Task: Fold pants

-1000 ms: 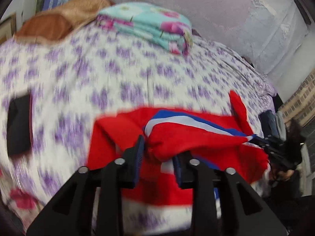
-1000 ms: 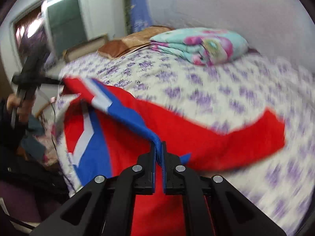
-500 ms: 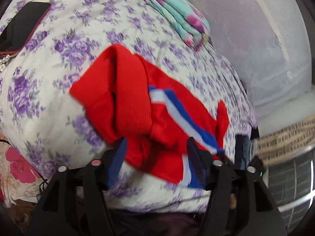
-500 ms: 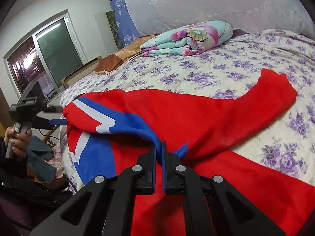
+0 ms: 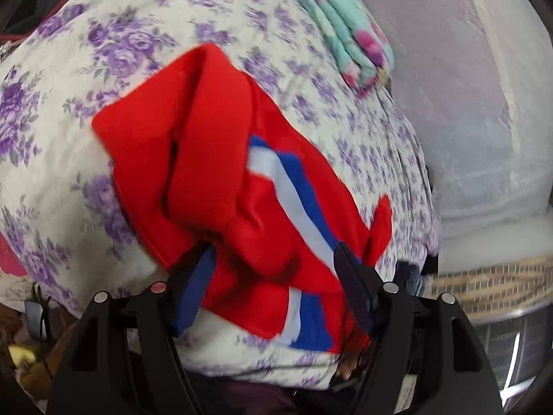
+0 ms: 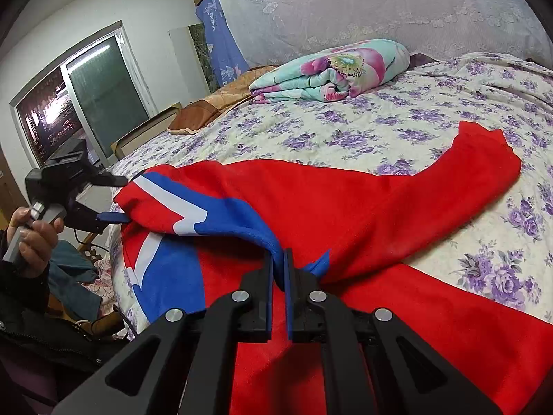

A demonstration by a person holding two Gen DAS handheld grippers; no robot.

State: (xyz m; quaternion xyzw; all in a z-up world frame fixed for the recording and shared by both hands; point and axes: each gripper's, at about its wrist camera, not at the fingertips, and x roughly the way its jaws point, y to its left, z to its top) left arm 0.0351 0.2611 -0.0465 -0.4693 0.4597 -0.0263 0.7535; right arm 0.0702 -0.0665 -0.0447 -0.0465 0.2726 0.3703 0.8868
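Pants (image 6: 345, 214) lay on the bed (image 6: 397, 121), legs running toward two o'clock; your right tongs (image 6: 279, 269) clenched their blue waist edge, your left tongs (image 5: 273, 263) released, straddling the bunched waistband.

Red pants (image 6: 345, 214) with blue-and-white side stripes, lying rumpled. One leg doubled over, spread ahead of right gripper (image 6: 279, 259).

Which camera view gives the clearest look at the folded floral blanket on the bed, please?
The right wrist view: the folded floral blanket lies sharp and whole on the bed, beyond the red pants. The left wrist view shows only its stacked edge, cropped at the top and blurred.
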